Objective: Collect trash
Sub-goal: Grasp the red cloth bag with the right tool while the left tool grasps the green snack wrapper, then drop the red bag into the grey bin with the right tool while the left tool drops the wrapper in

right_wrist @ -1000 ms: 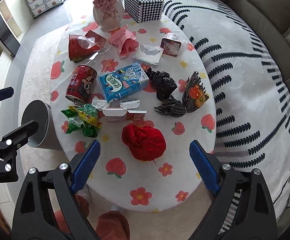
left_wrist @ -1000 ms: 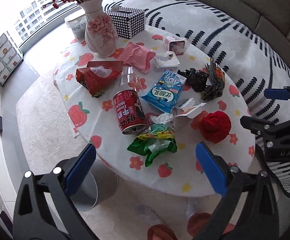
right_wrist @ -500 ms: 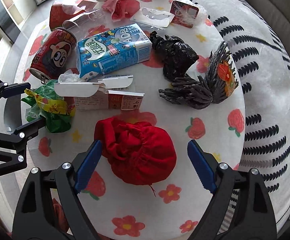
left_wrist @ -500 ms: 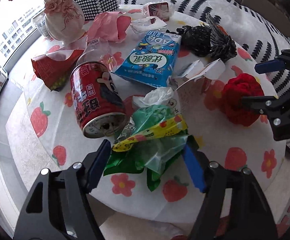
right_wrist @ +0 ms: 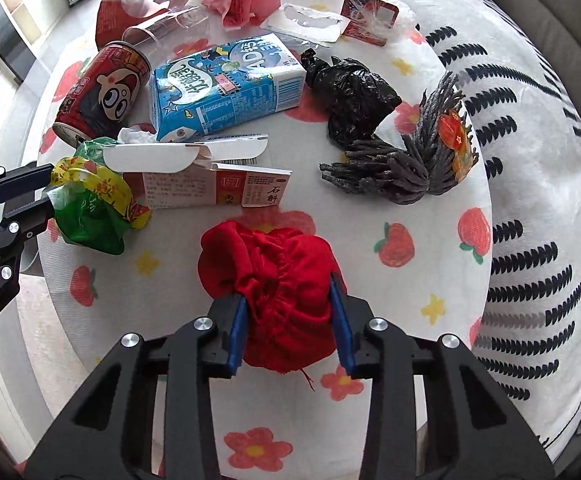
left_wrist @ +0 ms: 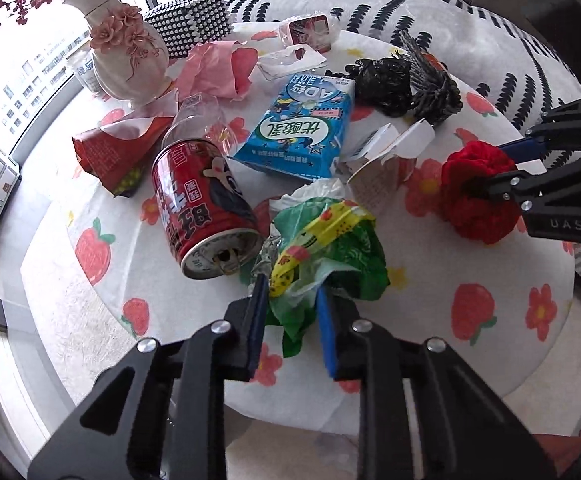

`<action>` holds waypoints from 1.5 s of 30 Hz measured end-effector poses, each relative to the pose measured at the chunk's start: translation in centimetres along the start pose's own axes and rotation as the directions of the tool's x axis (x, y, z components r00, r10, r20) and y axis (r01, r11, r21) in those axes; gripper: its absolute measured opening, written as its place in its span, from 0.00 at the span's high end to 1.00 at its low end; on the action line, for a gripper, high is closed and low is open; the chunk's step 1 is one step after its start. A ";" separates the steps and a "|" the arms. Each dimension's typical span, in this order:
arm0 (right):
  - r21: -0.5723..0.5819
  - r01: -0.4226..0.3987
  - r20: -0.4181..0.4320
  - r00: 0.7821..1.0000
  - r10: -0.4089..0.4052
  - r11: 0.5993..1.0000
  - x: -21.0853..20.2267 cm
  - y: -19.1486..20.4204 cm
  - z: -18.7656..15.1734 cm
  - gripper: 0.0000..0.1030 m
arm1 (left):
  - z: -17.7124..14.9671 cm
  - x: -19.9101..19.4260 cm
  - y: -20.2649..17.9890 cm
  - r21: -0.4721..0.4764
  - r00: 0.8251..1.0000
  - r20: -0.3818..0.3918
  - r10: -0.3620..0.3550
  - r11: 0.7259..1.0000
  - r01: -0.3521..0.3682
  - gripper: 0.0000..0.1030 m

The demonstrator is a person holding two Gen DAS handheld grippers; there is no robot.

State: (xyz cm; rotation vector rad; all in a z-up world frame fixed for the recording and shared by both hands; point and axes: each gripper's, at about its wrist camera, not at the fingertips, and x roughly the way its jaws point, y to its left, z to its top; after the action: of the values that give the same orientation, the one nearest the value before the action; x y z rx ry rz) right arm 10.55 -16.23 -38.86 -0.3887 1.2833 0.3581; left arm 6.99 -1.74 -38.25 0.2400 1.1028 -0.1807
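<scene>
My left gripper's (left_wrist: 292, 304) blue-padded fingers (left_wrist: 259, 304) have just been closing and now pinch the crumpled green and yellow plastic wrapper (left_wrist: 322, 248), which bunches up between them at the near edge of the round table with its strawberry-print cloth (left_wrist: 470, 280). My right gripper (right_wrist: 288, 312) has likewise just been closing; its pads (right_wrist: 237, 334) press into both sides of the gathered red cloth pouch (right_wrist: 270, 272), squeezing folds into it. The pouch sits on the cloth toward the near rim.

Just beside the wrapper lies a red drink can (left_wrist: 202, 204) on its side, its opened top facing my left camera. Behind it rests a blue carton (left_wrist: 302, 136) and an opened white cardboard box (right_wrist: 214, 184).

The left view alone shows the white vase with pink flowers (left_wrist: 126, 56) whole and the studded black-and-white box (left_wrist: 194, 20). The right view shows more clearly the crumpled black plastic bag (right_wrist: 354, 96) touching a dark ridged paper sleeve (right_wrist: 410, 164), and the cartoon face on the can (right_wrist: 102, 88).
</scene>
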 end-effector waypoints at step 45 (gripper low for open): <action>-0.540 -0.375 0.014 0.891 0.454 0.753 -11.6 39.8 10.0 0.43 | -25.7 -22.4 24.1 -0.696 0.941 -0.170 0.291 0.641 -0.324 0.94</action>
State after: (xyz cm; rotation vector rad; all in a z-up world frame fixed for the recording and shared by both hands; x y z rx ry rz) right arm -2.35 23.03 -28.45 -0.5242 1.1051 1.1219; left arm -18.62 29.22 -26.79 -0.2847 1.0784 0.5778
